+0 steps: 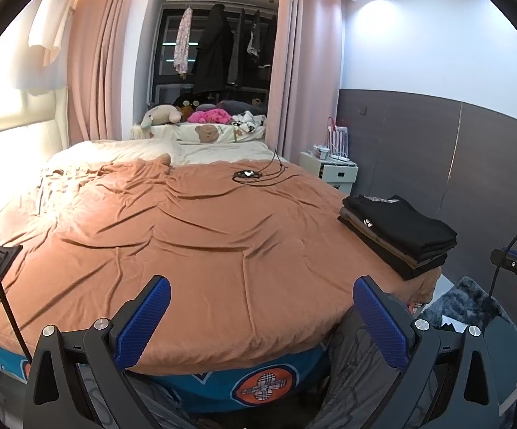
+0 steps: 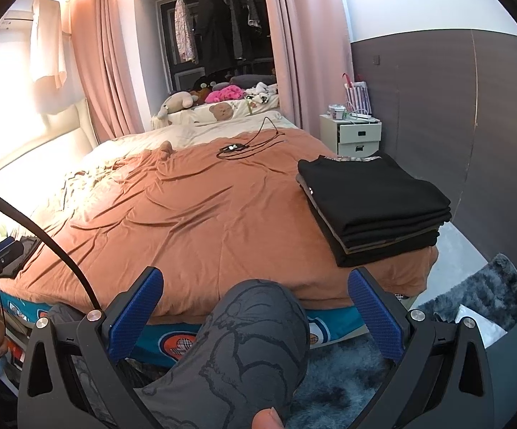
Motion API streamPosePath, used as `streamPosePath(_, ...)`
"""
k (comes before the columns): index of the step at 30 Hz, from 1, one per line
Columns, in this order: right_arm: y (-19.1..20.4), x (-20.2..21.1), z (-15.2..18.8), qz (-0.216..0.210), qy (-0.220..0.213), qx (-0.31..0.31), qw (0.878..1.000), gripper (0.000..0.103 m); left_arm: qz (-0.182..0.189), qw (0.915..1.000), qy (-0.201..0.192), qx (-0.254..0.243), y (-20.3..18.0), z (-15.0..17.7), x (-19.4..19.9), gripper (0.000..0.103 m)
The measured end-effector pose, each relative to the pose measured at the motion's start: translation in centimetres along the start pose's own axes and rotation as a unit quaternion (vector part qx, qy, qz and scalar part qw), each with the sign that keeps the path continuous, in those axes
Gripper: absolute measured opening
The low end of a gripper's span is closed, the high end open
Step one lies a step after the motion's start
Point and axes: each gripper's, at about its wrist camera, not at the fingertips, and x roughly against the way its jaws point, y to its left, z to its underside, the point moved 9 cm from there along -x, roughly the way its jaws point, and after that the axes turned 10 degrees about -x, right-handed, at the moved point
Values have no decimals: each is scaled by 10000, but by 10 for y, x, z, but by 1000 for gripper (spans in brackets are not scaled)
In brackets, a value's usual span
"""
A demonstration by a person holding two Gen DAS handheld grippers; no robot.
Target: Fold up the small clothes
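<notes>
Both grippers, left and right, spread empty; stack parked ahead-right, clearing the bed for folding.

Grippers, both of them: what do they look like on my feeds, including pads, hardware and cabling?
The left gripper and right gripper match: black angular frames, silver round bolts at the joints, and ribbed blue pads on the fingers. A thick black cable curves past the left gripper's body; a thinner one loops by the right gripper. White lettering on the bodies is partly cut off.
</notes>
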Motion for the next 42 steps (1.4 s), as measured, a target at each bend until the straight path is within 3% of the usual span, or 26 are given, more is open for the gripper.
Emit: streamPosePath(42,-22,-3,-8,139,-54,29,9999,103,88,9999,1,-76,-18,-4,-3,103)
